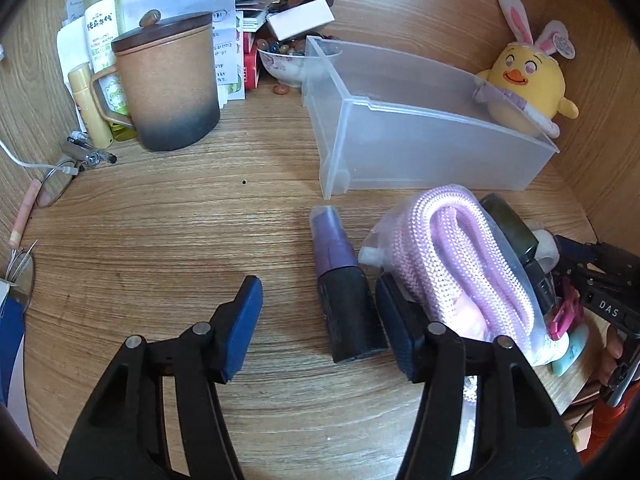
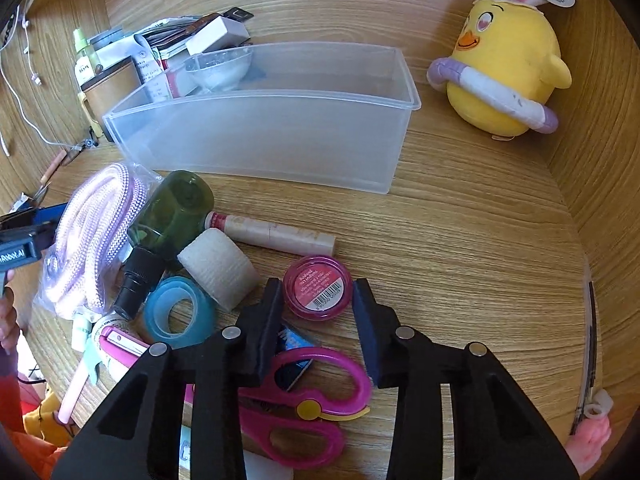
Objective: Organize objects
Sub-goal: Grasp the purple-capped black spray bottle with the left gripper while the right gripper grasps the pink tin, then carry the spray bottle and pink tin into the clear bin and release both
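Observation:
My left gripper (image 1: 320, 320) is open above the wooden desk. A purple bottle with a black cap (image 1: 344, 300) lies between its blue pads, close to the right pad and well clear of the left one. A bagged pink rope (image 1: 452, 260) lies just right of it. In the right wrist view my right gripper (image 2: 318, 296) is shut on a round pink jar (image 2: 318, 286) that rests on the desk, with a pad against each side. Behind both stands an empty clear plastic bin (image 2: 260, 136), also visible in the left wrist view (image 1: 420, 152).
Around the jar lie pink scissors (image 2: 312, 400), a blue tape roll (image 2: 176, 312), a white gauze roll (image 2: 220, 268), a green bottle (image 2: 176, 212) and a beige stick (image 2: 276, 236). A yellow chick plush (image 2: 504, 68) sits by the bin. A lidded brown mug (image 1: 172, 80) and bead bowl (image 1: 280, 64) stand far left.

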